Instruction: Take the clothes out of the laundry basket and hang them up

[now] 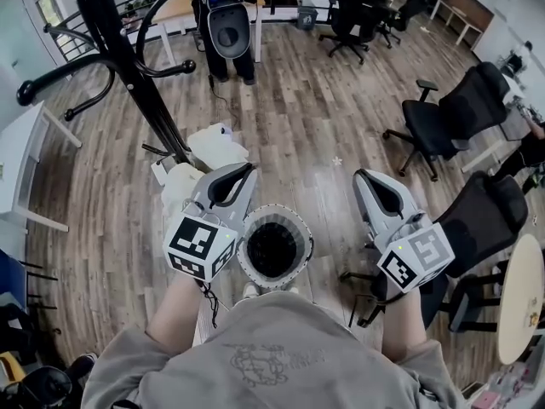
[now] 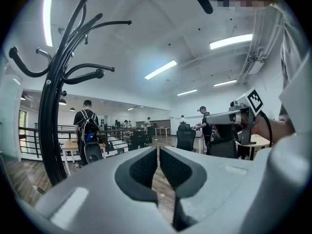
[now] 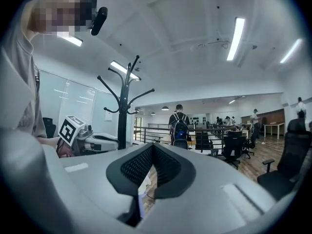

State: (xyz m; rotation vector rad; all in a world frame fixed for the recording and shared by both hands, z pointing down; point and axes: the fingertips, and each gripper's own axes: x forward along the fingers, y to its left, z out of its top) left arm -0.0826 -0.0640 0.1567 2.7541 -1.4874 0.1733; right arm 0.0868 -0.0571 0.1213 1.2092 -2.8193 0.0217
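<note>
My left claw (image 1: 243,174) and right claw (image 1: 368,177) are both closed on nothing. I hold them over the white laundry basket (image 1: 292,228) at my feet. Its inside looks dark, and I can't spot a garment in it. Just beyond, white fabric (image 1: 213,147) lies heaped on the floor by the foot of the coat rack (image 1: 136,83). Reaching for that, I could tip the basket or strike the rack's curved arms on my left. A black office chair (image 1: 494,216) crowds my right. The wood floor straight ahead is open.
</note>
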